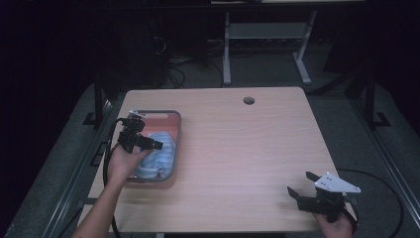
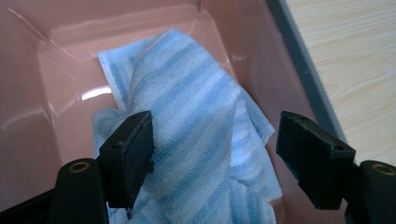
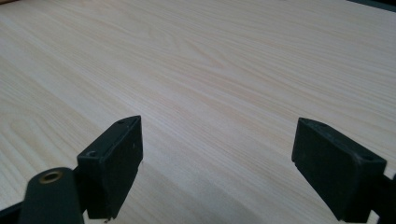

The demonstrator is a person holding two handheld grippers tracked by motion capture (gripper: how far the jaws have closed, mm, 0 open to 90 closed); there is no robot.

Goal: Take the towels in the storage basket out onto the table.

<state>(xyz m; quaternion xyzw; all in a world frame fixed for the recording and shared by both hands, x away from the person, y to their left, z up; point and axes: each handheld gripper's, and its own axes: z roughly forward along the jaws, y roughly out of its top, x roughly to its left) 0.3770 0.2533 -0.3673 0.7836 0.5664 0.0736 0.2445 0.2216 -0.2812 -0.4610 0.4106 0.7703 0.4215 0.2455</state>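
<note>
Over the pink tray, the left tongs hang spread wide, jaws straddling a crumpled blue-striped cloth lying inside it at the counter's left side. Right tongs gape open above bare wood, near the right front corner.

A light wooden table with a round cable hole stands before a grey desk frame and floor cables.
</note>
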